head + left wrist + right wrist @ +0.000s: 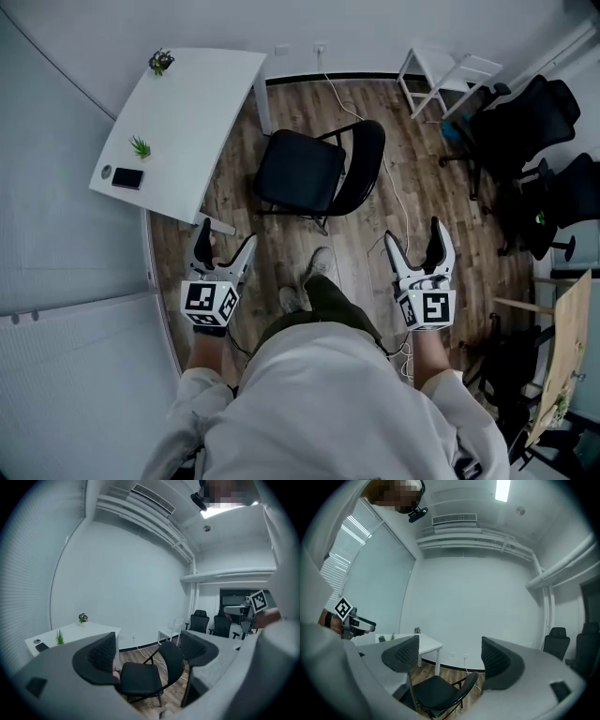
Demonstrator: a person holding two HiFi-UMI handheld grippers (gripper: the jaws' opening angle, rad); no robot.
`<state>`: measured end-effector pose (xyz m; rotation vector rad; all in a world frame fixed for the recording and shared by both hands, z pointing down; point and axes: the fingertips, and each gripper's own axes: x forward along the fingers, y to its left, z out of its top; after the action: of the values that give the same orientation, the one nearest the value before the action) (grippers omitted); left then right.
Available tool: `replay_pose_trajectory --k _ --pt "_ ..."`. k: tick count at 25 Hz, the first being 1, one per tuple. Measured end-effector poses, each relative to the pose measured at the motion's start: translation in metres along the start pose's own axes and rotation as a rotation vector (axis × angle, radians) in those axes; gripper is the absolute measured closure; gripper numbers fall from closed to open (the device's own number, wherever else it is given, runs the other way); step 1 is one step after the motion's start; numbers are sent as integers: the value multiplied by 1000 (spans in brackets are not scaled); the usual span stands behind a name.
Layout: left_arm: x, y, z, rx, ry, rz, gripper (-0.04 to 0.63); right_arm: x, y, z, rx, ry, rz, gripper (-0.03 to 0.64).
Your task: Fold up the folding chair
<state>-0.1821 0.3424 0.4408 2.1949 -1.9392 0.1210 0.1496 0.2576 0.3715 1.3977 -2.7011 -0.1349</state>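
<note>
A black folding chair (314, 173) stands unfolded on the wood floor, its seat facing the white table, backrest on the right. It shows between the jaws in the left gripper view (143, 677) and the right gripper view (436, 693). My left gripper (223, 246) is held open near the floor's left side, short of the chair, with nothing between its fingers. My right gripper (418, 246) is open too, to the right of the chair and apart from it.
A white table (192, 117) with two small plants and a phone (127, 178) stands left of the chair. A white cable (394, 202) runs over the floor. A small white stand (441, 80) and black office chairs (530, 122) fill the right side.
</note>
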Motion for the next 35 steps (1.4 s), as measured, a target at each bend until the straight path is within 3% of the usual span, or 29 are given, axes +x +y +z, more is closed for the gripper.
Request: replay_pose_trajectory --k 9,25,30,35 --pt "66 10 3 35 50 -34 155 54 -37 -19 31 3 -43 196" --pt "230 30 15 56 127 -68 155 179 -118 -55 69 63 -74 196" --pt "271 36 -2 57 171 -100 155 210 -132 -72 62 97 -75 198" --pt "310 61 -45 18 258 -144 155 245 -135 -107 55 171 -84 198"
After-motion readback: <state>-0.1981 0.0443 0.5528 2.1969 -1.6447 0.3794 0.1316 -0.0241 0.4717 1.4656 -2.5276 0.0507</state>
